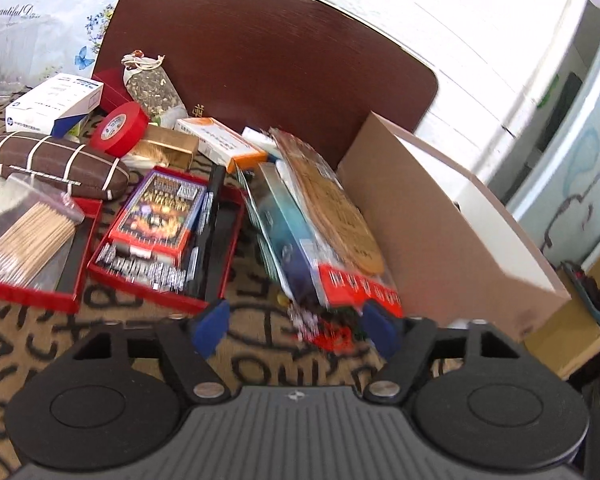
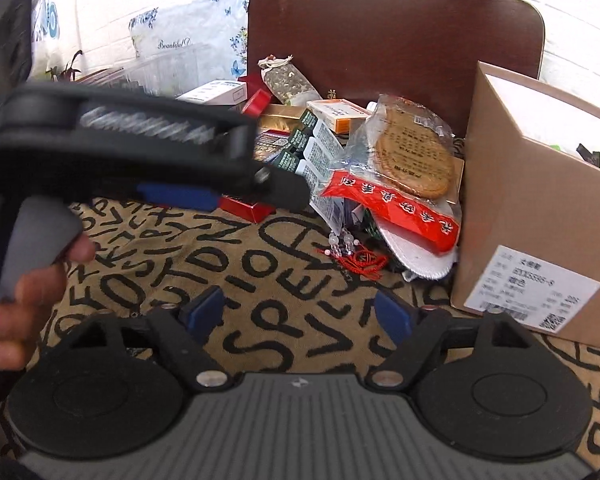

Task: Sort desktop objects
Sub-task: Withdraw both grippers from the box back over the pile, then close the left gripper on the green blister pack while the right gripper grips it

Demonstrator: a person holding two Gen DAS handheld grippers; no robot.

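from the left wrist camera, the left gripper (image 1: 296,326) hovers over a tan cloth (image 1: 100,344) printed with black letters, its blue-padded jaws spread apart and gripping nothing, though the low end of a leaning pile lies just between the tips. that pile is a clear packet with a red label (image 1: 340,236) holding a round tan disc, leaning on a blue box (image 1: 288,240) and touching a cardboard box (image 1: 440,224) on its right. left of it sit a red tray (image 1: 168,232) of small items, a bag of wooden sticks (image 1: 32,236), a brown case (image 1: 56,164) and a roll of red tape (image 1: 118,128) (all slightly blurred). from the right wrist camera, the right gripper (image 2: 298,316) is also released and empty above the cloth, well short of the same packet, and a hand (image 2: 28,288) holds the left gripper's grey handle at the left.
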